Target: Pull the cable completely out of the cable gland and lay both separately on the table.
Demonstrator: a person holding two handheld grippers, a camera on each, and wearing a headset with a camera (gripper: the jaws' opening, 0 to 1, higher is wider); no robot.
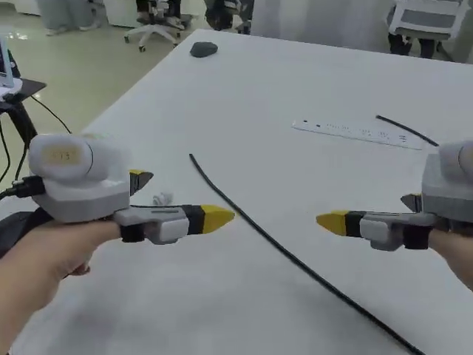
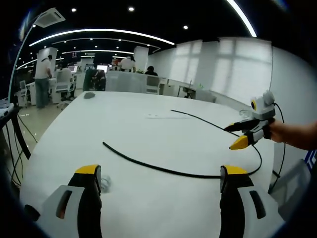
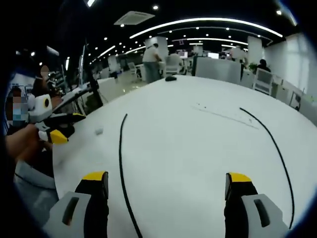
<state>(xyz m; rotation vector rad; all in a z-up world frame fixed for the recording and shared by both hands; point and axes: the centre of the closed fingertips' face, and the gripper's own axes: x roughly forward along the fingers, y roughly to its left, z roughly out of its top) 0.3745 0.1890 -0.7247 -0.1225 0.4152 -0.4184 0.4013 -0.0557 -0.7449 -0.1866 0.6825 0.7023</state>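
Gaping wide and empty, left gripper [image 2: 161, 171] and right gripper [image 3: 168, 177] at head view's lower left and right. Between them cable [image 1: 273, 240], slanting centre to lower right on table [image 1: 244, 96]. Gland [image 1: 161, 198] apart, beside left gripper's jaw. Power strip [image 1: 355, 132] upper right.

The small white piece [image 1: 161, 198] beside the left gripper [image 1: 182, 197] is partly hidden behind that gripper's body, and it is too small and blurred to tell whether it is the cable gland. The black cable [image 1: 295, 259] runs off the bottom edge of the head view, so its near end is out of sight, and the right gripper [image 1: 368, 210] is cut by the right edge. The dark lump [image 1: 203, 49] far off on the table [image 1: 244, 96] is too blurred to name.
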